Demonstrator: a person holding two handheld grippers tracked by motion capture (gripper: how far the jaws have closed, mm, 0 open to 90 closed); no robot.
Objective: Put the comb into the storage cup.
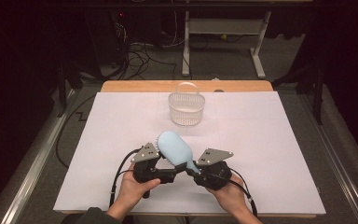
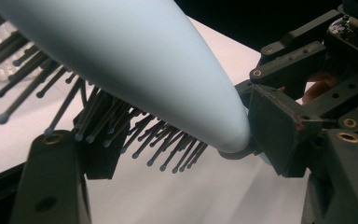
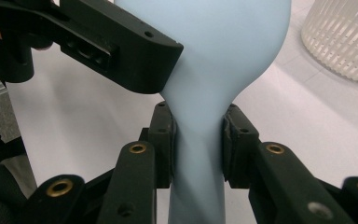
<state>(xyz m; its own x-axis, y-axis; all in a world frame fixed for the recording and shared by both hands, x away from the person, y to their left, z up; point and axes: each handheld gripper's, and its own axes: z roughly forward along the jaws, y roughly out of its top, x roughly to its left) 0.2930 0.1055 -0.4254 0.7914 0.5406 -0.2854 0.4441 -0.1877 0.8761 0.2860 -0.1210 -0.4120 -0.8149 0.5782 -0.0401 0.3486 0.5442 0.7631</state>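
Two grippers at one hairbrush (image 1: 175, 148), right gripper (image 1: 196, 171) clamping its handle, left gripper (image 1: 170, 171) half-open around the bristled head

Table (image 1: 279, 140): basket (image 1: 186, 108) stands at 12 o'clock, far half, near ctr line. Brush (image 1: 176, 148) sits at 6 o'clock from basket, well apart, raised off table, head toward 11, handle toward 5. L gripper (image 1: 168, 161) at brush's 8 o'clock, under the head; R gripper (image 1: 196, 169) at 5, on handle. Hands at near edge, 6 o'clock.
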